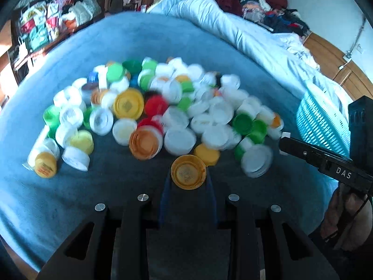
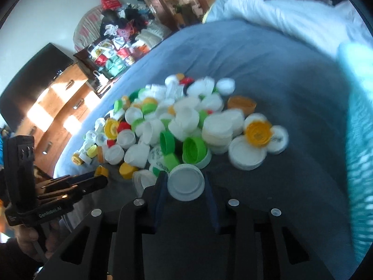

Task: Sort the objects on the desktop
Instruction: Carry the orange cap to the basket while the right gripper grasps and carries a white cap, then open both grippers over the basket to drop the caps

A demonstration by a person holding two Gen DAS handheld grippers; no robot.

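**Sorting barely begun: two caps gripped, the heap almost whole**

Caps sit in both grippers at the near edge of the heap. The left gripper [image 1: 188, 182] is pressed in on an orange cap [image 1: 188, 171], open side toward the camera, its blue pads touching the rim on either side. The right gripper [image 2: 185, 186] has a white cap [image 2: 185, 183] between its pads, which appear to touch the ribbed rim; the frame is blurred, so how firm that pinch is I cannot tell.

Just beyond the pads lies the heap [image 1: 149, 109], covering the middle of the blue blanket [image 1: 70, 186] that carries everything: mostly white caps, with green, yellow, orange and a few red ones mixed through. No colour stands apart as its own group on the blanket, so by the look of it nearly all the sorting is left.

At the blanket's right edge, past the heap, stands a turquoise basket [image 1: 324, 121]. Its inside is hidden in both views, so whether any caps are already in it cannot be said. My judgement is that it is a likely drop place for at least one of the two caps. Farther off, a white quilt [image 1: 233, 21] lies bunched along the far edge.
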